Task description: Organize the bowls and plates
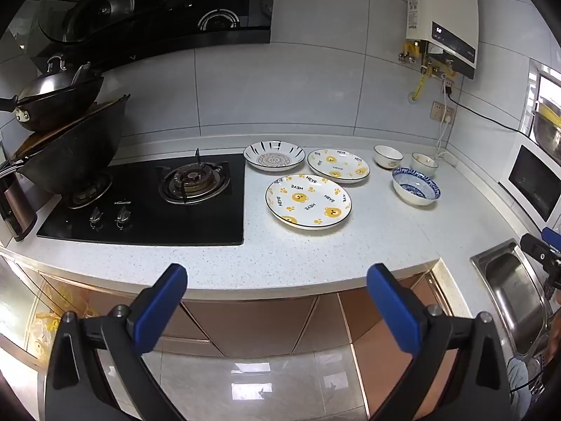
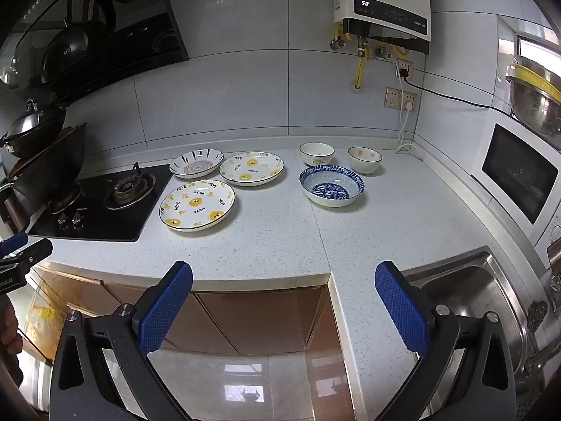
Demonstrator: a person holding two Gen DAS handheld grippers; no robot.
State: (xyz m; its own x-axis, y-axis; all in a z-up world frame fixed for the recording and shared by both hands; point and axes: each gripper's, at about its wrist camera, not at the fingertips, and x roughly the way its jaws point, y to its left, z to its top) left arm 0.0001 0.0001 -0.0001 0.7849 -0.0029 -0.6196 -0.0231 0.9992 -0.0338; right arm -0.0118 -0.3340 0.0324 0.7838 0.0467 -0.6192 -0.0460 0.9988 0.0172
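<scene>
- left gripper (image 1: 277,277) held level off the front edge of the counter (image 1: 315,256), over the floor, pointing at the wall; fingers (image 1: 164,308) spread wide, nothing between them
- right gripper (image 2: 284,277) same pose, off the counter edge near the sink (image 2: 466,291); fingers (image 2: 168,305) spread wide, holding nothing
- each gripper shows at the edge of the other's view, well apart
- near bear plate (image 1: 308,200) on counter just right of the stove (image 1: 147,200)
- far bear plate (image 1: 338,165) behind it, close but not touching
- patterned plate (image 1: 274,156) at back, beside the stove edge
- blue bowl (image 1: 416,186) right of the plates, apart from them
- two small white bowls (image 1: 387,156) (image 1: 424,163) behind the blue bowl, near the wall
- all dishes upright, none stacked
- woks (image 1: 66,140) stacked on left burner
</scene>
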